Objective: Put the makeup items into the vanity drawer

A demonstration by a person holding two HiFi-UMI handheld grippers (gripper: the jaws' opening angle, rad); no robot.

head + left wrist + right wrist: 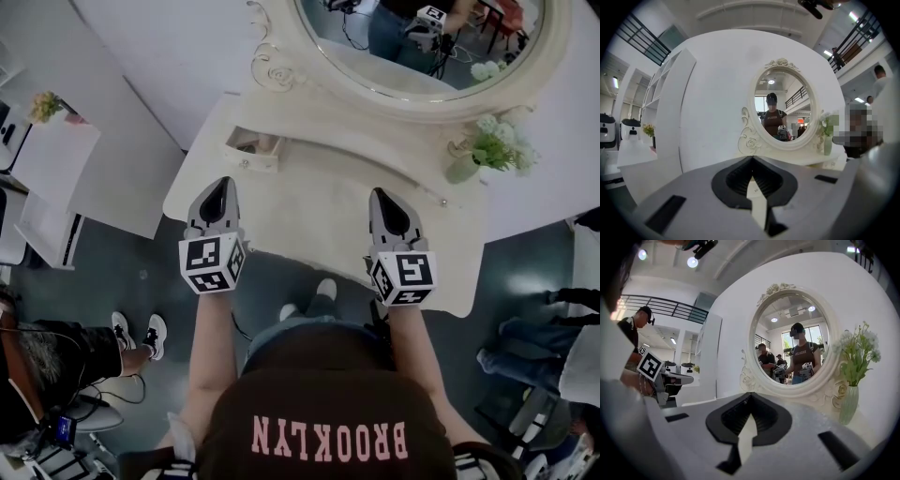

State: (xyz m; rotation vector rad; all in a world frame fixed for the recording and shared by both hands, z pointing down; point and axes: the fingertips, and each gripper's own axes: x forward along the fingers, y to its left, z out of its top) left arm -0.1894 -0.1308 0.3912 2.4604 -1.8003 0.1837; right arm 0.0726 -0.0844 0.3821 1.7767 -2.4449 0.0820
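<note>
The cream vanity table [319, 211] stands in front of me under its oval mirror [422, 47]. A small drawer [253, 148] at the table's back left stands pulled open; something pinkish lies inside, too small to make out. No loose makeup item shows on the tabletop. My left gripper [215, 185] hovers over the table's front left edge, shut with nothing in it. My right gripper [385, 195] is level with it over the front right, also shut and holding nothing. In the left gripper view [751, 159] and the right gripper view [749, 394] the jaws meet at the tip and point at the mirror.
A green vase of white flowers [492, 145] stands at the table's back right corner. A white cabinet [56, 164] with a small plant is to the left. Bystanders' feet [136, 333] are on the floor at left, and another person [635, 333] holds a marker cube at the right gripper view's left.
</note>
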